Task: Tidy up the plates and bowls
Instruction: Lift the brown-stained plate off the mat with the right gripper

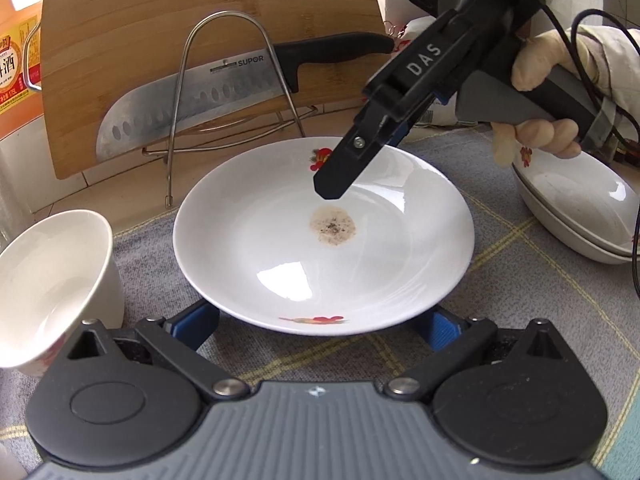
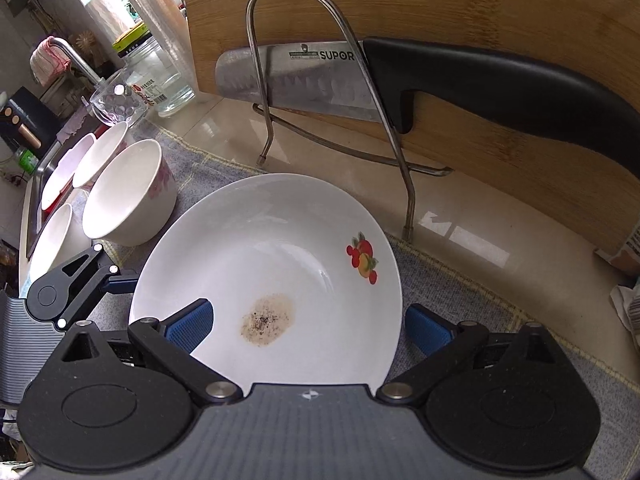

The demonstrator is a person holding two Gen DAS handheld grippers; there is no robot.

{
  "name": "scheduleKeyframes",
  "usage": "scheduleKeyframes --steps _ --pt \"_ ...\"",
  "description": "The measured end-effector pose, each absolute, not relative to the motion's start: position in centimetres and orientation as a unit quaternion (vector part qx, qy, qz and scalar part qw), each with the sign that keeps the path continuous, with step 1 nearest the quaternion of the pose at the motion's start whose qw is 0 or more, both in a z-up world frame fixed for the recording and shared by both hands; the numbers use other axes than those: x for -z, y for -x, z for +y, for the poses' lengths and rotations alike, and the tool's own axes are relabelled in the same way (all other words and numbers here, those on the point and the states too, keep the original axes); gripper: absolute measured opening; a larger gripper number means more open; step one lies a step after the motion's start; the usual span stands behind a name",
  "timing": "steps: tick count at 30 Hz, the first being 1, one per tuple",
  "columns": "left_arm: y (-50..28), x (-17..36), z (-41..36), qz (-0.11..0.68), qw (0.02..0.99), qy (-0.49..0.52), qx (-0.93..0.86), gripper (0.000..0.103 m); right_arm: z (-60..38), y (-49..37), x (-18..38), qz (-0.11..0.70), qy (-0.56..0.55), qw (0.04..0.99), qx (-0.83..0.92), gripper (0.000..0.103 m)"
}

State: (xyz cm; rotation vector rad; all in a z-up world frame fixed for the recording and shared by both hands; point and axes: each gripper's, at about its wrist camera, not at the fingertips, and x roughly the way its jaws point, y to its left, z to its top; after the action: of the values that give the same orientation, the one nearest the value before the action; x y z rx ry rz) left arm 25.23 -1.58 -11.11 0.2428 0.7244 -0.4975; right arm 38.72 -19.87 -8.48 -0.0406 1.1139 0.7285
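Observation:
A white plate (image 1: 324, 240) with red flower prints and a brown stain in its middle lies on the grey cloth; it also shows in the right wrist view (image 2: 272, 264). My left gripper (image 1: 320, 320) is open, its blue pads on either side of the plate's near rim. My right gripper (image 2: 308, 324) is open, one pad over the plate's inside and the other outside the rim; in the left wrist view it (image 1: 332, 188) hangs over the plate's far side. A white bowl (image 1: 52, 280) stands left of the plate. Stacked plates (image 1: 580, 208) lie at the right.
A wooden cutting board (image 2: 460, 40) leans at the back with a SUPOR knife (image 2: 400, 76) in a wire rack (image 2: 340, 92) before it. Several white bowls (image 2: 120, 192) stand left of the plate near the sink (image 2: 36, 184). Glass jars (image 2: 160, 76) stand behind. An orange bottle (image 1: 16, 60) stands at far left.

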Motion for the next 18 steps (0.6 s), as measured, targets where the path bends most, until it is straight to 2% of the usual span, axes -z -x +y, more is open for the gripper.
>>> scheduleKeyframes --steps 18 --pt "-25.4 11.1 -1.3 0.344 0.894 -0.121 0.261 0.102 -19.3 -40.7 8.6 0.522 -0.018 0.761 -0.385 0.103"
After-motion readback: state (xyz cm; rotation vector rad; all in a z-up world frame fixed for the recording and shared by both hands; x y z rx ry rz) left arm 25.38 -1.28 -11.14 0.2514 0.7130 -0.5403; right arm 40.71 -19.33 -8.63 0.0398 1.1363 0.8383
